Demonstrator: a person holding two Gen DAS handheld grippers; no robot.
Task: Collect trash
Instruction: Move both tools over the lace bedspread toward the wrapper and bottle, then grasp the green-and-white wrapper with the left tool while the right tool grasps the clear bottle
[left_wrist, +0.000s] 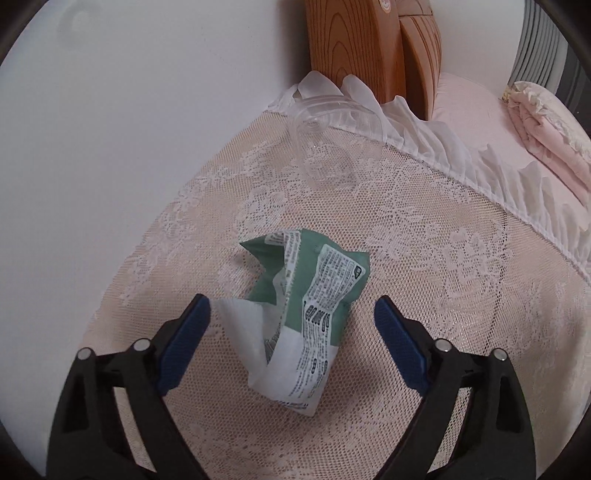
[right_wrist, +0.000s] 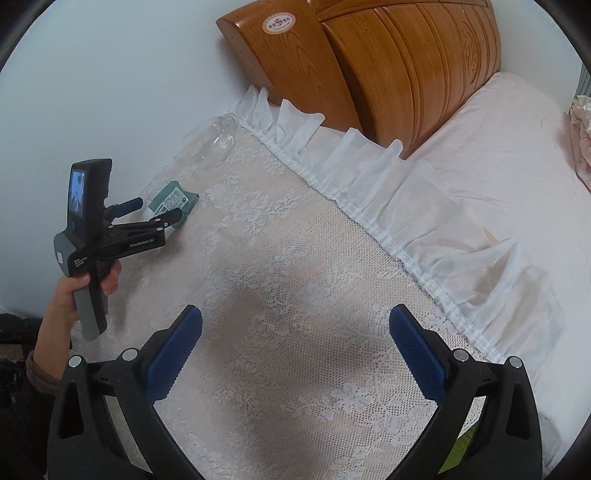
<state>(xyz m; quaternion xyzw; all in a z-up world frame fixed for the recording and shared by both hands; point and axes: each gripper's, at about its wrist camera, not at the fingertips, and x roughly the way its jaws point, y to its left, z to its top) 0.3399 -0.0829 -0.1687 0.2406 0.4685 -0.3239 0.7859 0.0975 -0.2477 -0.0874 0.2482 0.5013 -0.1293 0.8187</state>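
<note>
Item 1, far left: your left hand (right_wrist: 79, 291), seen from the right wrist camera, wrapped round the grip of the left gripper (left_wrist: 291, 314). The claw is released, blue pads spread wide, nothing between them under pressure.

Item 2: crumpled green-and-white wrapper (left_wrist: 306, 317), trash, lying on the lace cloth (left_wrist: 424, 332) near the wall-side edge. It sits between the spread fingers; the white folded end is touching or just beside the left pad (left_wrist: 184, 343), and the right pad stands apart from it. Risk: the wrapper is light and springy. If you close off-centre, one pad may meet it first and push it sideways, or you may pinch only a loose flap that slips or tears free on the lift. Risk: if you press down while closing, the fingertips may snag the open lace and drag the cloth.

Item 3: clear plastic bottle (left_wrist: 325, 147), trash, lying on its side beyond the wrapper, near the ruffled edge and the wall. Risk: it is hard to see against the cloth and may roll if the cloth is tugged.

Item 4: wooden headboard (right_wrist: 388, 74) and pink bedding (right_wrist: 498, 166), right of the cloth. Not trash.

Item 5, right: right gripper (right_wrist: 295, 347), claw released, holding nothing, hovering above bare lace, well apart from both trash items.
</note>
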